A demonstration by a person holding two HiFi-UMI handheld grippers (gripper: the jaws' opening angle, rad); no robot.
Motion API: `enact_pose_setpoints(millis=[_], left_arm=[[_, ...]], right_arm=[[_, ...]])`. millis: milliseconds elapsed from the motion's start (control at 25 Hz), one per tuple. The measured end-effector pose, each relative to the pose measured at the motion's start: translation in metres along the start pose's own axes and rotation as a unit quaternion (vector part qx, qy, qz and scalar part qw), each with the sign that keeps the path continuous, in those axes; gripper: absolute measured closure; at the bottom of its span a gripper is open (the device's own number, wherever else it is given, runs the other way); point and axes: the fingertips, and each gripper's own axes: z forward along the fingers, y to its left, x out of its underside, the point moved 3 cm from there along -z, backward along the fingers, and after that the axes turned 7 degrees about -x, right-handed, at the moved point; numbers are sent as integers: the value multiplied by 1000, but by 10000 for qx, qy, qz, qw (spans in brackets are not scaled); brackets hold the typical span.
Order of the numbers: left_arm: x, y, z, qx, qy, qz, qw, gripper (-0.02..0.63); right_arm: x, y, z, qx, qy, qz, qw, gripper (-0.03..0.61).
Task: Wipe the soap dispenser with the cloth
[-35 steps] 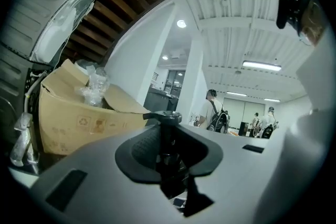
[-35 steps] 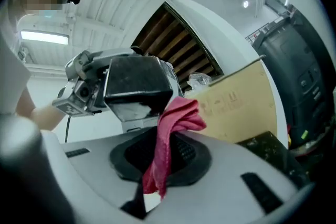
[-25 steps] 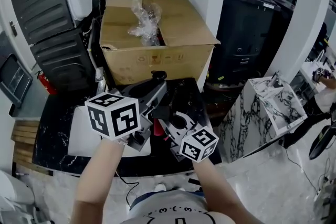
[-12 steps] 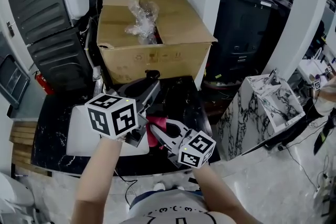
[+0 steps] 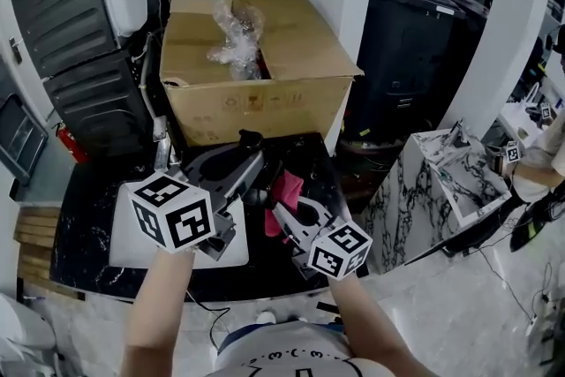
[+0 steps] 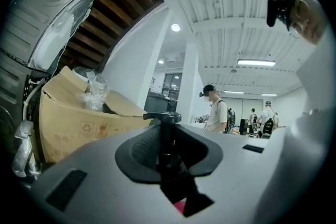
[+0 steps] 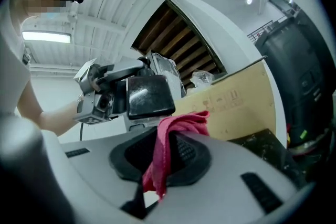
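My left gripper is shut on a black pump soap dispenser, held level above the dark counter. In the left gripper view the dispenser's pump head and neck stand upright between the grey jaws of that gripper. My right gripper is shut on a red cloth, which hangs just right of the dispenser. In the right gripper view the cloth drapes out of that gripper. Directly beyond it is the dispenser's black body. I cannot tell whether cloth and dispenser touch.
An open cardboard box with crumpled plastic stands behind the black marble counter. A white board lies under my left hand. A marble-patterned block stands to the right. People stand in the background.
My right gripper has brought the red cloth up and forward, closer beside the dispenser. The left gripper's marker cube has drifted slightly left and down, still gripping the dispenser.
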Motion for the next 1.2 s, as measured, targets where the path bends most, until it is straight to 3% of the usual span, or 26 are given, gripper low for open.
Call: enact_pose_setpoints(millis=[160, 360, 800, 1040, 1200], left_arm=[[3, -3, -4, 90, -39, -55, 9999, 518], [6, 1, -3, -71, -135, -235, 9996, 519], [16, 20, -5, -735, -311, -421, 9959, 518], [31, 22, -11, -856, -387, -264, 9952, 519], [45, 22, -15, -1014, -399, 135, 9940, 519]], right_arm=[[-9, -5, -4, 34, -174, -45, 9998, 526], [-7, -1, -5, -30, -102, -31, 9999, 527], [6, 39, -8, -949, 262, -202, 9949, 526], [16, 47, -25, -1206, 800, -286, 9891, 526], [11, 44, -39, -1283, 1053, -423, 9852, 526]])
